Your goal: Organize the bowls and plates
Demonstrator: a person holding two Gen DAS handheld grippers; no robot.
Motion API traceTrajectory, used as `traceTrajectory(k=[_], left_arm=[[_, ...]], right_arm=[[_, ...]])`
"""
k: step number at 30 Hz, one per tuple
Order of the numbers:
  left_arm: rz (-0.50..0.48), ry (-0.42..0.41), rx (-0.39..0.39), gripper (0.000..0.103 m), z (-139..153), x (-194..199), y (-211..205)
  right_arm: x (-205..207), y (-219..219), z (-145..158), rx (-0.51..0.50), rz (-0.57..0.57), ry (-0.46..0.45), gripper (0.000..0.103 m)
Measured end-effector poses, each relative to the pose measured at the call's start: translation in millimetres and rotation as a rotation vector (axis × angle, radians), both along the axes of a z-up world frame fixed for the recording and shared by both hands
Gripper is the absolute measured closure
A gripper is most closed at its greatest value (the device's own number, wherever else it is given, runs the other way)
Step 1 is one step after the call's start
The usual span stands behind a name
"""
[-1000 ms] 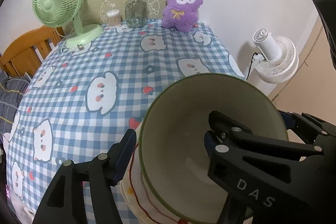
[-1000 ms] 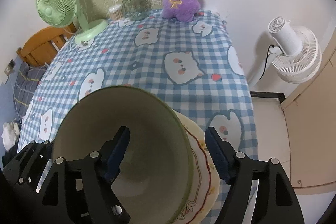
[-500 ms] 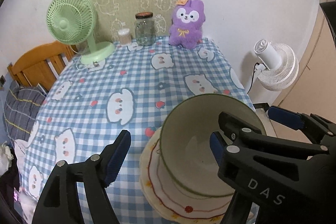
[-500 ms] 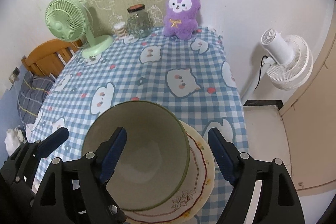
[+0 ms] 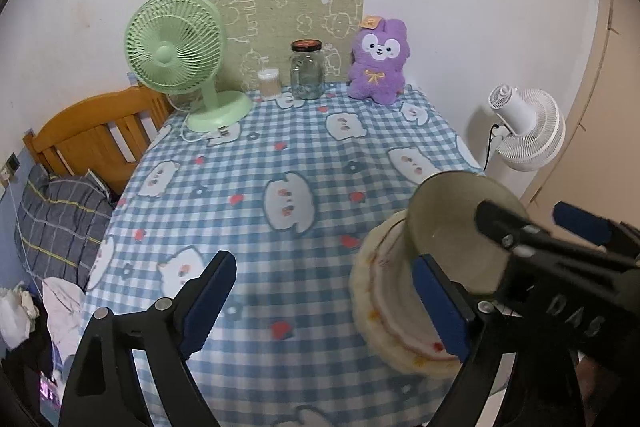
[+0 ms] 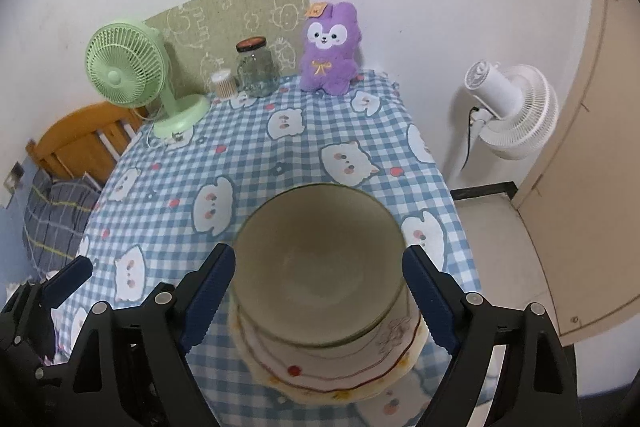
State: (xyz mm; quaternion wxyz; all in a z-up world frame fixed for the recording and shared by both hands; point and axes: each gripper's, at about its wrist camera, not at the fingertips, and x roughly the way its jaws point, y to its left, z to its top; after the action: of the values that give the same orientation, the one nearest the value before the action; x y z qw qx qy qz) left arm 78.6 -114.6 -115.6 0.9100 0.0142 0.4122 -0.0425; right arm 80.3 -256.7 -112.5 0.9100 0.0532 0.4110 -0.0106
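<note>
A green-rimmed bowl (image 6: 320, 259) with a pale inside sits on a cream plate (image 6: 340, 375) with a red line and small flowers, near the table's front right corner. Both also show in the left wrist view, the bowl (image 5: 452, 227) on the plate (image 5: 384, 303). My right gripper (image 6: 320, 295) is open, its blue-padded fingers (image 6: 208, 291) apart on either side of the bowl, above it. My left gripper (image 5: 324, 303) is open and empty, left of the plate; its right finger (image 5: 440, 307) overlaps the plate in view.
The table has a blue checked cloth (image 5: 280, 155). At the back stand a green fan (image 5: 176, 47), a glass jar (image 5: 307, 69), a small container (image 5: 269, 83) and a purple plush (image 5: 378, 61). A white fan (image 6: 508, 111) stands right of the table, a wooden bed frame (image 5: 92, 139) left.
Both grippers have drawn back and up from the bowl, which now stands free on the plate. The left gripper has shifted left, away from it.
</note>
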Motion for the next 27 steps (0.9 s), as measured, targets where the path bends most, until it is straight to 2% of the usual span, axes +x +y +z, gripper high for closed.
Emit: traceTrajectory(k=[10,15,22,27], left_arm=[[-0.014,-0.023,0.012,0.011,0,-23,70],[0.004,-0.044,0.005,0.010,9,-29,101],[0.029,-0.086,-0.007,0.007,21,-36,118],[0.034,-0.118,0.005,0.007,11,-44,115]], right_arm=[[-37,44,12,0.011,-0.070,-0.053,0.015],[-50,64,14,0.024,-0.095,-0.058,0.015],[-62,81,22,-0.017,-0.059,-0.078,0.015],[-69,77,9,-0.020,-0.053,-0.101,0.015]])
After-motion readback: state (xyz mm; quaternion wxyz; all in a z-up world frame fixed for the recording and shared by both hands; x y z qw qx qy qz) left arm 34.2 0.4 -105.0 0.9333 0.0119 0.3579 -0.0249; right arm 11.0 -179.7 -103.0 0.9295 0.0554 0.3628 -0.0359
